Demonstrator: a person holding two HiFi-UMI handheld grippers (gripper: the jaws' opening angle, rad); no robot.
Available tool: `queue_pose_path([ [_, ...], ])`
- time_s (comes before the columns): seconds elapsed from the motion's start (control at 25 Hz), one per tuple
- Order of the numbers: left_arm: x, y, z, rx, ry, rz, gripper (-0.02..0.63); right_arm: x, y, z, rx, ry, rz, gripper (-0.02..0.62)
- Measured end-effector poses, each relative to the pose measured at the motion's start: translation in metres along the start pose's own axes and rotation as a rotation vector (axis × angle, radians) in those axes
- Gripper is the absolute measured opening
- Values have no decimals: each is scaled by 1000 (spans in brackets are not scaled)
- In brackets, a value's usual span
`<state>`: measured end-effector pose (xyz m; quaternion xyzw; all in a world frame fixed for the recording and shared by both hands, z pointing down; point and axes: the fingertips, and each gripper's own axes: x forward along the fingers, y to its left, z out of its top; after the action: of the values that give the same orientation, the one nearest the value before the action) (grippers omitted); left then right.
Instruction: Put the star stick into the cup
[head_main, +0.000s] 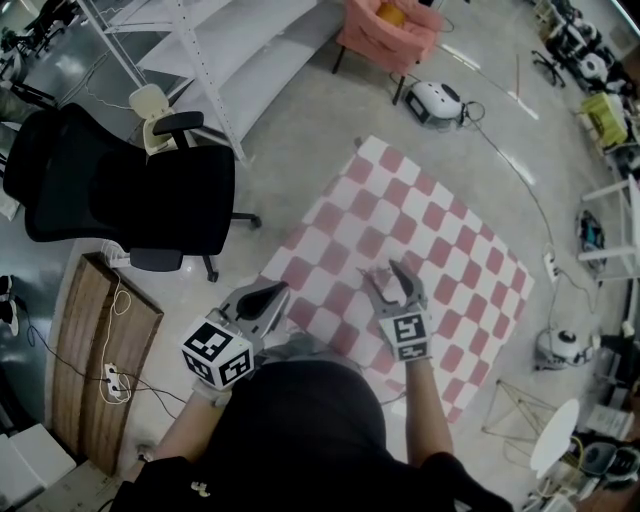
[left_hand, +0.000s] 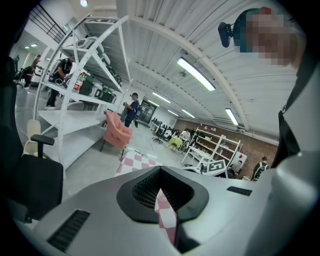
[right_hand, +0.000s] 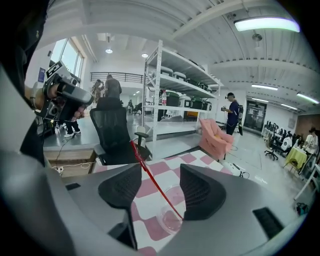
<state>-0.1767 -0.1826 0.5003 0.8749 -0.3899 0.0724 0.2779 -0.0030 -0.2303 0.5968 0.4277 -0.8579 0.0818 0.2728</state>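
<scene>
A large hall is shown, brightly and evenly lit by long ceiling lamps (left_hand: 200, 74), which appear as white strips in both gripper views. Daylight is added through a window (right_hand: 66, 56), and reflections are carried on the glossy floor (right_hand: 85, 134). Shadows are kept soft. Straight lines are bent by fisheye distortion, and the corners are blacked out.

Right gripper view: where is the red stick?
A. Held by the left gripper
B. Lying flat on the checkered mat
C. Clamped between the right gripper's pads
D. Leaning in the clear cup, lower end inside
D: in the right gripper view the red stick slants with its lower end inside the clear cup, and the right gripper has its jaws apart rather than clamped on it.
</scene>
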Motion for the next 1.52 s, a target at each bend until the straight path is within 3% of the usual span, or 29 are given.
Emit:
queue_pose_path([
  [0.36,-5,-10,-4,12,7,-13,40,-5,9,-13,3,60,18,288],
  [0.68,-5,-23,-7,22,8,-24,40,-20,6,-14,21,54,-12,293],
  [1.04,26,-65,3,50,0,-99,40,-88,-12,16,184,-95,-44,287],
  [1.24,47,-105,2,85,9,-161,40,-141,-25,25,266,-193,-89,136],
  [1.52,77,-158,2,124,10,-252,40,-212,-43,29,296,-257,-143,43],
])
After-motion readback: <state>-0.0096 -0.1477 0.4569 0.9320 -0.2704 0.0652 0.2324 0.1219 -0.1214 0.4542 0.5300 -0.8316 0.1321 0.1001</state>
